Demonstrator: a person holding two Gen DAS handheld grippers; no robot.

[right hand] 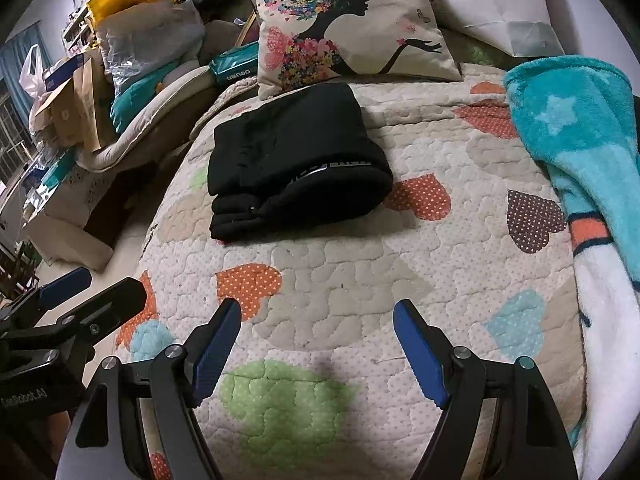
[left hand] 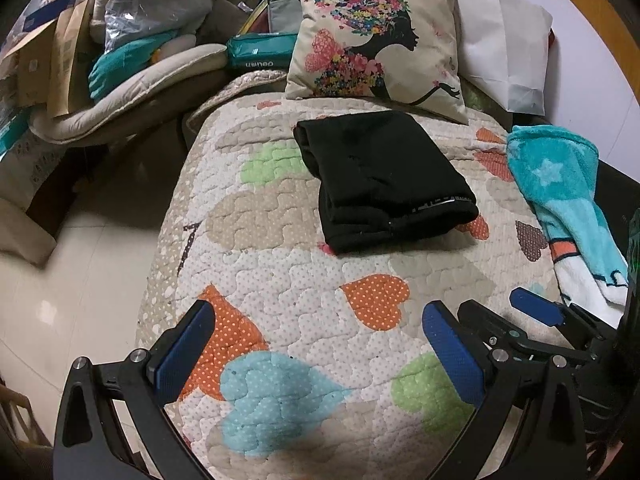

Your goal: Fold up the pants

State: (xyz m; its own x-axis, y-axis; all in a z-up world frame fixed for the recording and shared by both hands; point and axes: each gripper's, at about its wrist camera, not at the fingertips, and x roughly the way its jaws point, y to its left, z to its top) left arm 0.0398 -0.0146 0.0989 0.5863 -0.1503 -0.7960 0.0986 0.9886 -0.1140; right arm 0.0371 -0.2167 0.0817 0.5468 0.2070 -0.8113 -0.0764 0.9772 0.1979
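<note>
The black pants [left hand: 384, 180] lie folded into a thick rectangular bundle on the heart-patterned quilt [left hand: 300, 280], just in front of a printed pillow. They also show in the right wrist view [right hand: 292, 160]. My left gripper [left hand: 320, 320] is open and empty, held above the quilt well in front of the pants. My right gripper [right hand: 316, 320] is open and empty too, also short of the pants. The right gripper shows at the lower right of the left wrist view [left hand: 532, 312], and the left gripper at the lower left of the right wrist view [right hand: 80, 284].
A pillow with a flower-haired silhouette [left hand: 376, 40] leans behind the pants. A turquoise star blanket [left hand: 568, 204] lies along the quilt's right side. White paper bag [left hand: 508, 40] at the back right. Bags, boxes and cushions [left hand: 120, 40] pile up left of the bed, above tiled floor [left hand: 80, 260].
</note>
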